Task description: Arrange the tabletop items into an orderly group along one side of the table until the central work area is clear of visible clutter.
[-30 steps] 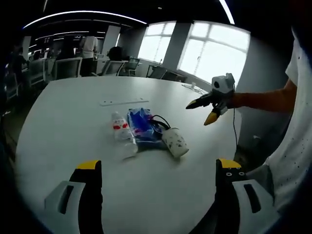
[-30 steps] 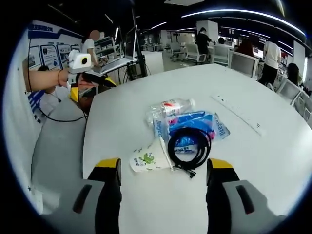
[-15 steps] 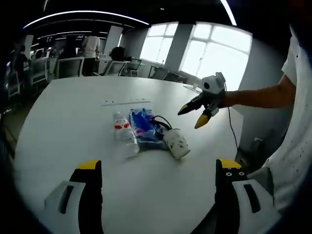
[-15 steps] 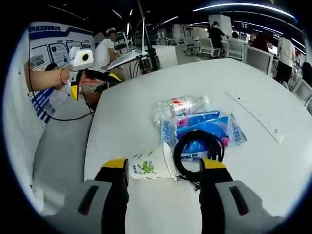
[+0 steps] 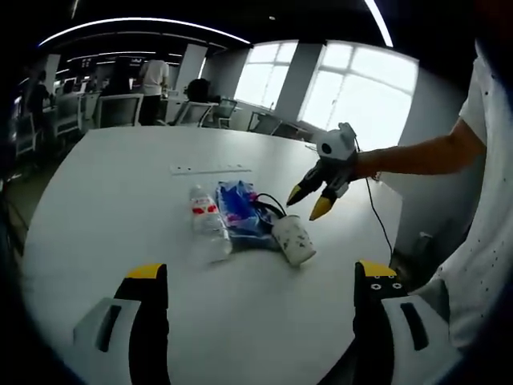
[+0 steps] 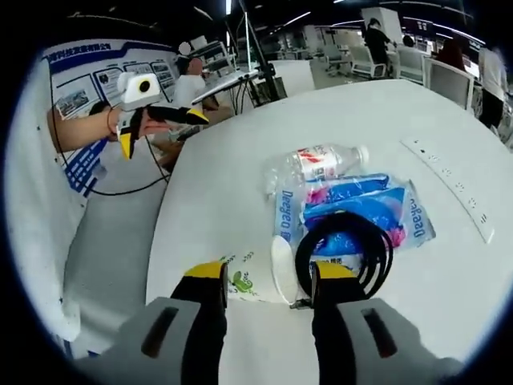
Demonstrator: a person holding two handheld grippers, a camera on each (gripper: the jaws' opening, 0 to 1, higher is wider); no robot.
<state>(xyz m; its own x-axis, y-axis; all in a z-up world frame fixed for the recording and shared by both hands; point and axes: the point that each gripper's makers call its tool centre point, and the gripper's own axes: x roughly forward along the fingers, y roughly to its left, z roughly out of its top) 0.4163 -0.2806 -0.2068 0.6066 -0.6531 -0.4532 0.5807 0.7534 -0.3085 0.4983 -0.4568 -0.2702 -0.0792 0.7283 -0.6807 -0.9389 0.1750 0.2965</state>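
white round table (image 5: 104,200) in an office; both grippers gape, holding nothing.

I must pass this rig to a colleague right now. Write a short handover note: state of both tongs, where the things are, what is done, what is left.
Right tongs: open, jaws on either side of the cup, which lies on its side. No grip yet.
Left tongs: open, empty, held back from the pile.
Things: bottle, blue packet and black cable on the packet, all clustered in the middle of the table. A power strip lies farther out.
Done: nothing is moved to a side.
Left: grip the cup, then line everything along one edge.
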